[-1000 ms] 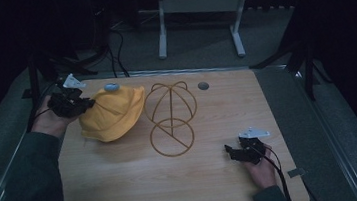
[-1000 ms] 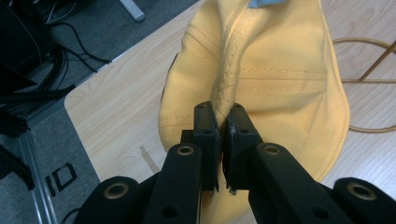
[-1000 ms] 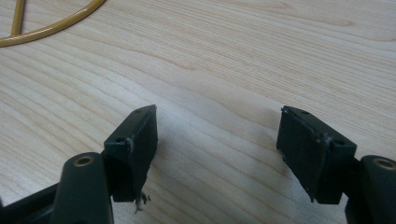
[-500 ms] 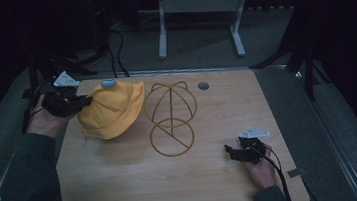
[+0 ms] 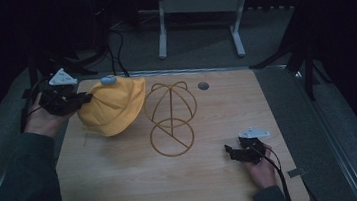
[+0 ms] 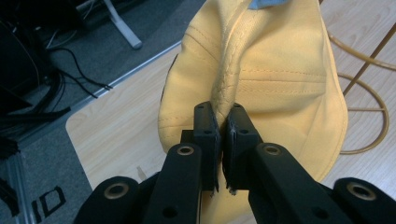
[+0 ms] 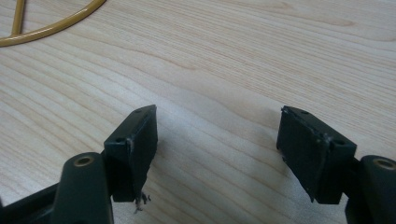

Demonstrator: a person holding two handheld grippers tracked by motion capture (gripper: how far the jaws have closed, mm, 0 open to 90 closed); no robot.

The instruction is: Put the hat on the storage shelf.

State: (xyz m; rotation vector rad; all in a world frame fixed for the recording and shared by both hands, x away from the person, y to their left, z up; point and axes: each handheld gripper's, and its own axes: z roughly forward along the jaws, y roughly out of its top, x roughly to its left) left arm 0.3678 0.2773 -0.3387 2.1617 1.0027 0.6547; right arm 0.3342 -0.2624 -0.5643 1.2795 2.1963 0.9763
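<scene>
A yellow hat [image 5: 114, 107] with a small blue patch [image 5: 108, 79] on top hangs lifted over the table's left side. My left gripper [image 5: 84, 97] is shut on a pinched fold of its brim [image 6: 225, 95], with the hat [image 6: 275, 74] spreading out beyond the jaws. Just right of the hat stands a golden wire hat stand [image 5: 171, 119], a dome of hoops on a round base ring; the hat's edge is close beside it. My right gripper [image 5: 230, 152] rests low at the table's front right, open with nothing between its fingers [image 7: 135, 140], only bare wood.
The wooden table [image 5: 125, 186] has a small dark round disc [image 5: 203, 85] near its back edge. Part of the stand's base ring [image 7: 51, 28] curves past the right gripper. Cables and a metal frame leg [image 5: 161, 27] stand on the grey floor behind.
My left hand has lifted the hat a little and carried it slightly toward the back. The right hand has stayed still.
</scene>
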